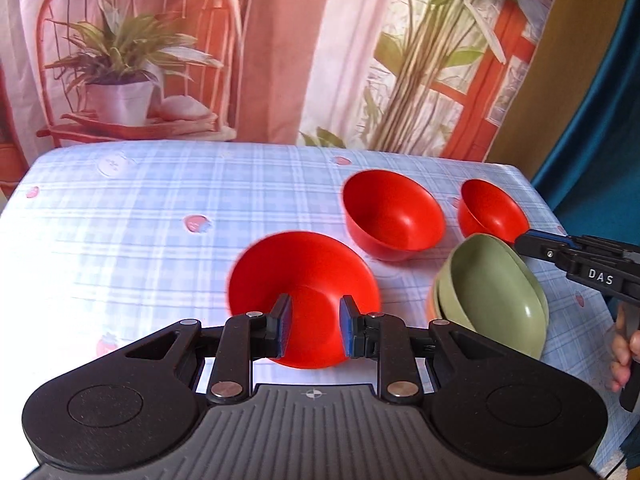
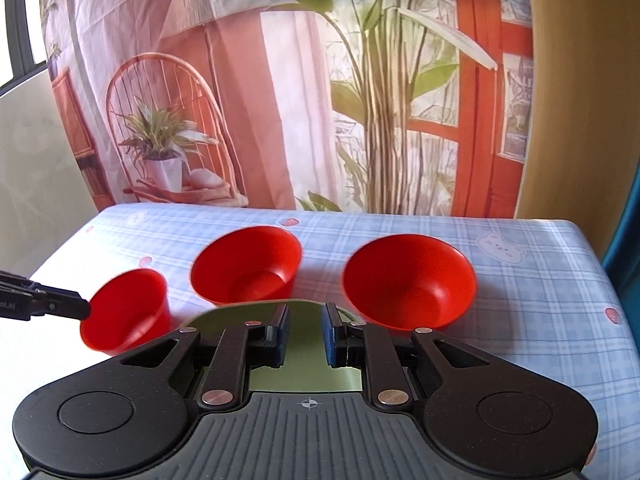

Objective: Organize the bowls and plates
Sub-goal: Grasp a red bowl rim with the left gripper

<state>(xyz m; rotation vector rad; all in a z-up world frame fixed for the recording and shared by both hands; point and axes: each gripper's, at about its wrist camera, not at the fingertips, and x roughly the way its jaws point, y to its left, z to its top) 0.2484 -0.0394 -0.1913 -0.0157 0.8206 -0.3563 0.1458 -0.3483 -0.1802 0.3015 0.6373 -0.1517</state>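
The left gripper [image 1: 315, 326] is pinching the near rim of a red bowl [image 1: 304, 280], its two blue-padded fingers [image 1: 285, 326] lying one on each side of the wall; the bowl is tilting toward the camera in the lower centre of the left wrist view, and its edges are blurring. In the right wrist view the same bowl [image 2: 128, 314] is showing at lower left, with the left gripper's tip [image 2: 72, 308] reaching in from the left edge.

The right gripper [image 2: 305, 336] is hovering low over the green bowls [image 2: 304, 354], its fingers [image 2: 332, 336] standing slightly apart with green surface showing between them; whether they are actually clamping the rim cannot be told. In the left view that gripper [image 1: 524, 242] is entering from the right edge, its tip at the far rim of the green stack.

Counting: three red bowls in all, namely the held one, a second [image 1: 394, 216] right of centre and a third [image 1: 492, 210] further right. The green bowls [image 1: 492, 296] are at least two, nested and leaning at lower right.

All are sitting on a blue checked tablecloth [image 1: 140, 208]. A person's hand [image 1: 624, 356] is gripping the right gripper's handle at the right edge.
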